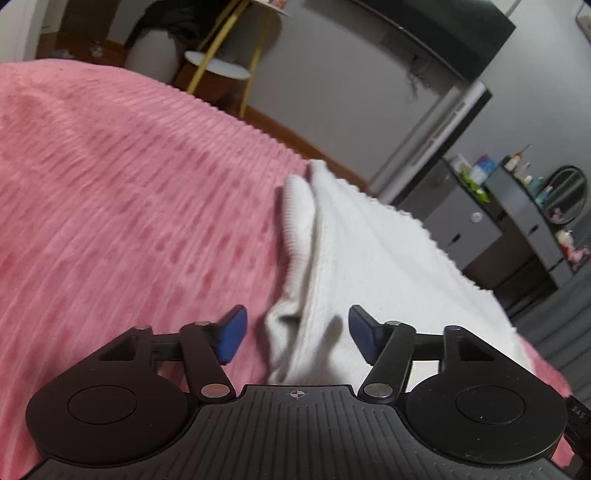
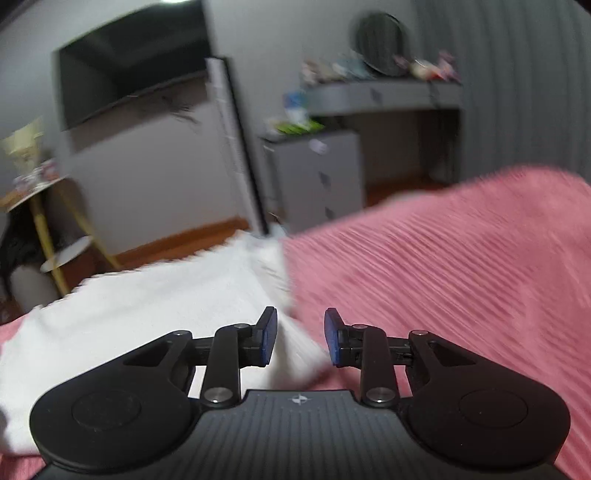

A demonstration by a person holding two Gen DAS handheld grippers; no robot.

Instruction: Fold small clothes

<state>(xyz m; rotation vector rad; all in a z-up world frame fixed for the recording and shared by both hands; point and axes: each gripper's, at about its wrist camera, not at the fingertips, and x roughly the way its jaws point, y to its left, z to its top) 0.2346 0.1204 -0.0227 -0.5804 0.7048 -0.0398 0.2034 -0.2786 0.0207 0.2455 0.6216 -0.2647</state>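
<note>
Both sets of jaws stand apart with nothing clamped. The left gripper [image 1: 294, 334] has its blue pads well spread on either side of a bunched hem of the white garment [image 1: 354, 258], which rises between them without touching either pad as far as I can see. The right gripper [image 2: 300, 338] holds a narrower gap, poised over the near corner of the same white garment [image 2: 155, 299], where its edge meets the pink bedspread [image 2: 443, 277]; the pads look clear of the cloth, though the right-wrist view is blurred.

The garment lies spread on the bed, running from the left jaws toward 1 o'clock, with a ribbed cuff [image 1: 295, 214] folded up at 12 o'clock.

My worry is a pinch that takes too much or too little. The bedspread is soft and ridged, so pads closing low could catch the pink bedspread [image 1: 129, 203] along with the hem and drag it. A shallow bite on the bunched fold may grab one layer only, and the fold would come out skewed. The garment also lies near the bed's far edge and a hard tug could slide it off.

Beyond the bed, well apart: a gold-legged side table [image 1: 218, 66] at 11 o'clock, a dark wall screen [image 1: 443, 33], grey drawers [image 1: 465, 225]. Nothing blocks the jaws
</note>
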